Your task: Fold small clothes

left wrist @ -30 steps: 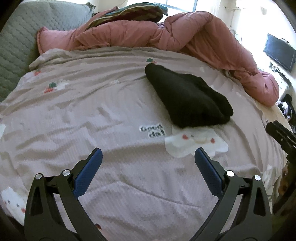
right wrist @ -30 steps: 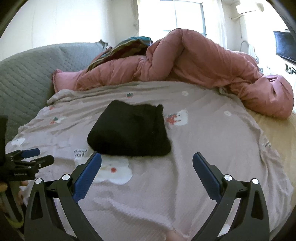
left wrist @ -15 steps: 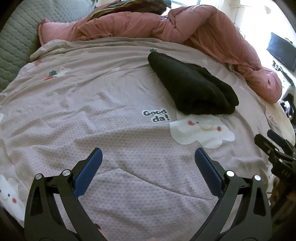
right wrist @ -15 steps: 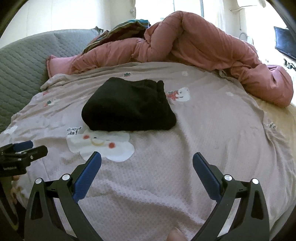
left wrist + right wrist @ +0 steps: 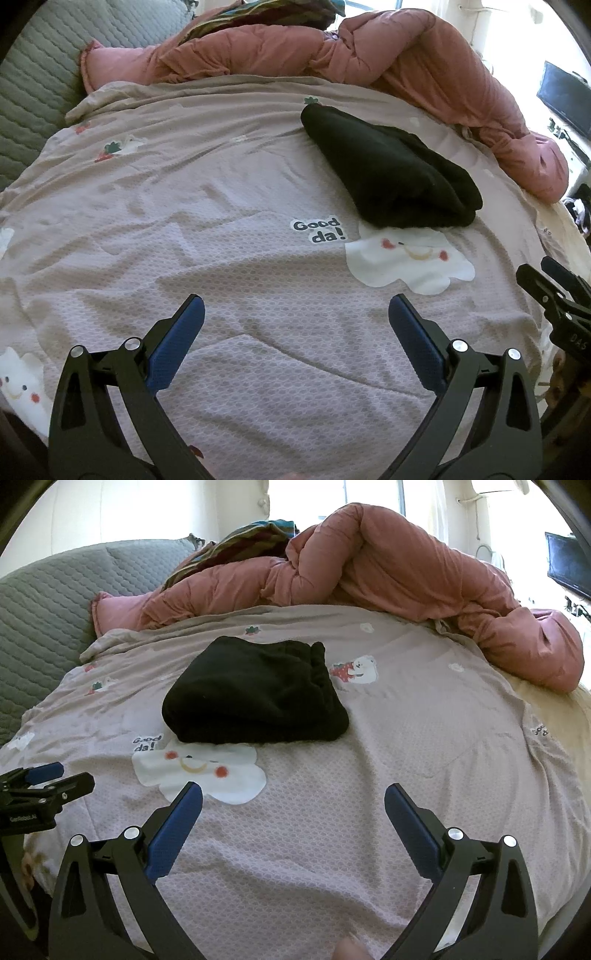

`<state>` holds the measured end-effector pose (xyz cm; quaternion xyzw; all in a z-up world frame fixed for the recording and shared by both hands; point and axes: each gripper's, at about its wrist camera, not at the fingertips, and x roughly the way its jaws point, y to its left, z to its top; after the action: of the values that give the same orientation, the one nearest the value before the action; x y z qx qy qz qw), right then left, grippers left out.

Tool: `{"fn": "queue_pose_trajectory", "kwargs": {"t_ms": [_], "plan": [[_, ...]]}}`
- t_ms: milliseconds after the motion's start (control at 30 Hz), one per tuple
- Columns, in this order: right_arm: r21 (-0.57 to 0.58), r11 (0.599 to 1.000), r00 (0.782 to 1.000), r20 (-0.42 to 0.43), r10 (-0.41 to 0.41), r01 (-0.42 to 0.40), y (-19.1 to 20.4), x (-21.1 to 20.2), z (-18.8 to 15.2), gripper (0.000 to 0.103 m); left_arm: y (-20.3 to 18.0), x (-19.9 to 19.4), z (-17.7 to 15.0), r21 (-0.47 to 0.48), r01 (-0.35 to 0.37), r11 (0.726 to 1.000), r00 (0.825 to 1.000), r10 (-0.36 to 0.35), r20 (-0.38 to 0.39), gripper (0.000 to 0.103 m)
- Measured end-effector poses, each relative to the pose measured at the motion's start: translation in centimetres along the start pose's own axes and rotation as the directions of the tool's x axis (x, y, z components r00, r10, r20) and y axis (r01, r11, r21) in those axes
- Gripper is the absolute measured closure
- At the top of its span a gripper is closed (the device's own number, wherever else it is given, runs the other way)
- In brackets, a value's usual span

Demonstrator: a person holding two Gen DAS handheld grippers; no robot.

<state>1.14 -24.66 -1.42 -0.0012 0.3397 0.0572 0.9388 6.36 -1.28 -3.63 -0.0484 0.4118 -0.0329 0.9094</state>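
Note:
A black garment [image 5: 391, 177] lies folded in a compact bundle on the mauve printed bed sheet [image 5: 184, 206]. It also shows in the right wrist view [image 5: 255, 694], ahead and a little left. My left gripper [image 5: 295, 306] is open and empty, hovering over bare sheet well short of the garment. My right gripper [image 5: 293, 794] is open and empty, over the sheet in front of the garment. Each gripper shows at the edge of the other's view: the right one [image 5: 554, 291] and the left one [image 5: 40, 786].
A pink duvet [image 5: 388, 568] is heaped along the far side of the bed, with a striped cloth [image 5: 255, 535] on top. A grey quilted headboard [image 5: 40, 602] stands at the left. A dark screen [image 5: 565, 96] hangs at the far right. The sheet's front edge lies just below the grippers.
Both grippers have drawn back and tilted, so the garment sits slightly farther off. Jaws stayed open and empty. The garment has not moved.

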Motion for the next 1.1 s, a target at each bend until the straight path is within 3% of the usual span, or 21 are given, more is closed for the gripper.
{"fn": "queue_pose_trajectory", "kwargs": {"t_ms": [1100], "plan": [[-0.018,1.0,1.0,0.011,-0.009,0.009,0.17,-0.34,-0.11,0.005,0.22,-0.1,0.02,0.002,-0.035,0.999,0.999,0.035,-0.004,0.01]]}}
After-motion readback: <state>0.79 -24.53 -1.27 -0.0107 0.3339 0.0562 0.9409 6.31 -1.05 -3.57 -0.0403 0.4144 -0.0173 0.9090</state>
